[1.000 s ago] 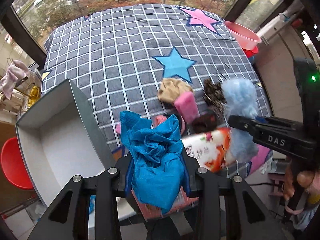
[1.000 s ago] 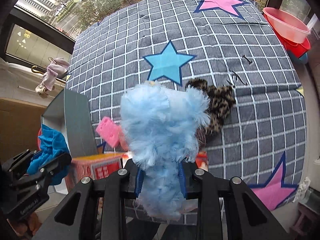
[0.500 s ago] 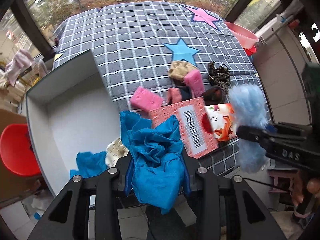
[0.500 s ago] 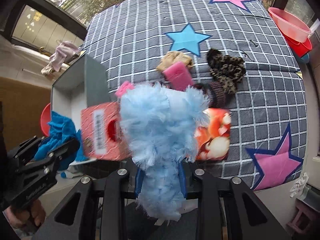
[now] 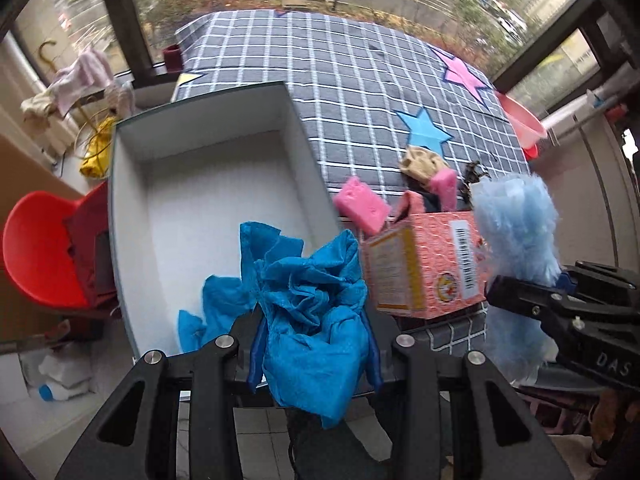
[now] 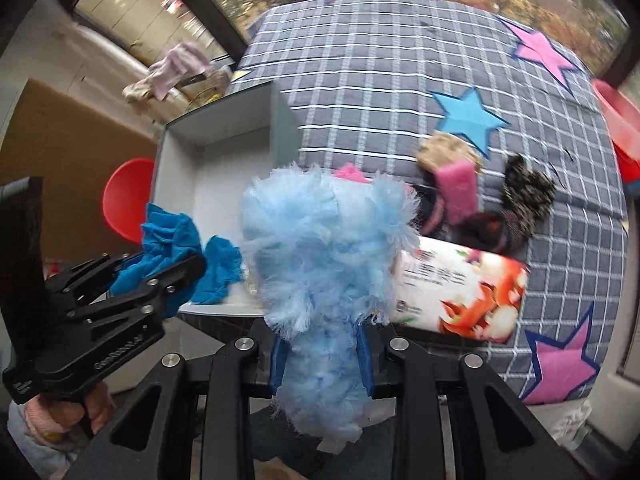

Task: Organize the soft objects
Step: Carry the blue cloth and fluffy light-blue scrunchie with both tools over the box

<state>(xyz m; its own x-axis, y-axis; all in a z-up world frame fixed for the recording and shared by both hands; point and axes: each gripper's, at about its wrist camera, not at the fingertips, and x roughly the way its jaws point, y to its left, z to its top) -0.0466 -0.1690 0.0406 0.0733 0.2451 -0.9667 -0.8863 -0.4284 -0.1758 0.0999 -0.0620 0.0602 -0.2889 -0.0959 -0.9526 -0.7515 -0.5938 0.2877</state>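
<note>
My left gripper [image 5: 314, 344] is shut on a crumpled blue cloth [image 5: 316, 300] and holds it over the near end of the white open box [image 5: 132, 184]. Another blue cloth [image 5: 216, 308] lies inside the box. My right gripper [image 6: 322, 356] is shut on a fluffy light-blue soft toy [image 6: 324, 252], held just right of the box, over its near corner. The toy also shows in the left wrist view [image 5: 516, 232]. On the checked cover [image 5: 352, 88] lie a pink sponge [image 5: 362, 210], a second pink sponge [image 6: 456, 192], a beige soft piece [image 6: 444, 152] and a leopard-print piece [image 6: 524, 196].
A pink carton [image 5: 428, 268] and a red-and-white printed carton [image 6: 456, 292] stand at the cover's near edge beside the box. A red chair [image 5: 36, 248] is left of the box. A pink basin [image 5: 520, 120] sits at the far right. Windows lie behind.
Both grippers have swung left with their loads. The box now fills the left wrist view's middle, and the blue cloth hangs over its near end instead of over the cartons.
</note>
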